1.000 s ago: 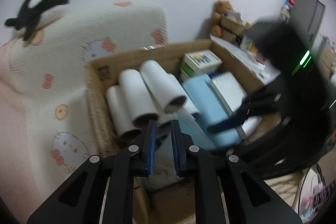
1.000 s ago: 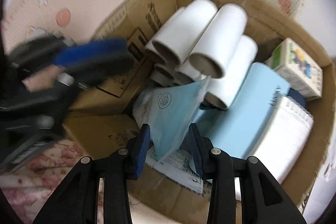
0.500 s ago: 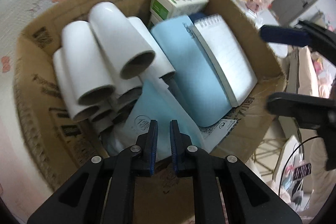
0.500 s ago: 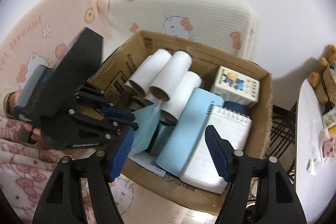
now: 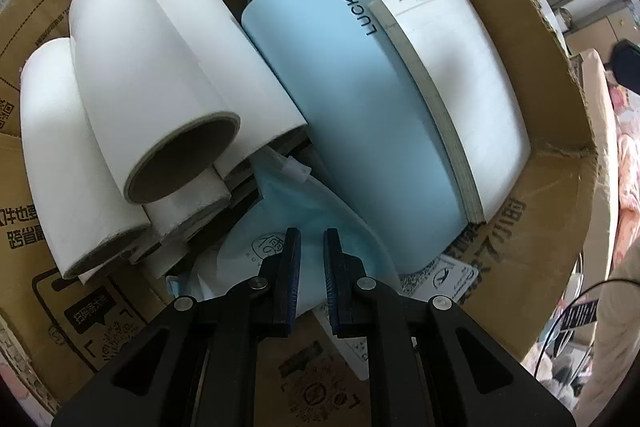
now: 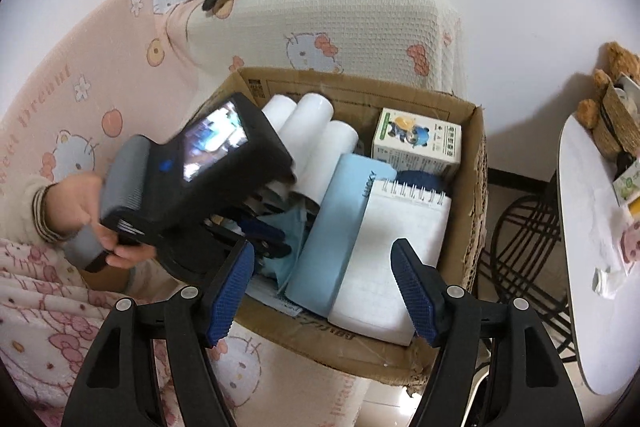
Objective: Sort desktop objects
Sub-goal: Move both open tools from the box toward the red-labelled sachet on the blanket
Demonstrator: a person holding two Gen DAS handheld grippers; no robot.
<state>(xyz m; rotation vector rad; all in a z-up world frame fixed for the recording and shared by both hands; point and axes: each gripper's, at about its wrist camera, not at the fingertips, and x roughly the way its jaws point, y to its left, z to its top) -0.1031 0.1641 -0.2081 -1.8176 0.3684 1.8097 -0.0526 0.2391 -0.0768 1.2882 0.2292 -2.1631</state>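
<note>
The left gripper (image 5: 311,259) has dropped low into the cardboard box (image 5: 560,107), fingers pinched nearly shut with nothing between them, just over the pale blue pouch (image 5: 344,223) at the bottom middle. The right gripper (image 6: 324,291) has let that pouch go and pulled back, wide and empty. The pouch looks soft, thin and crumpled, so it now lies in the box.

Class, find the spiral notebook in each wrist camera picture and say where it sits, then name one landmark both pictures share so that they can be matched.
Left wrist view: the spiral notebook is upper right, leaning on the light blue case inside the cardboard box.
Right wrist view: the notebook is at centre, just right of the case, above the open right gripper.
Shared landmark: the word LUCKY on the case, right beside the notebook's spiral.
</note>
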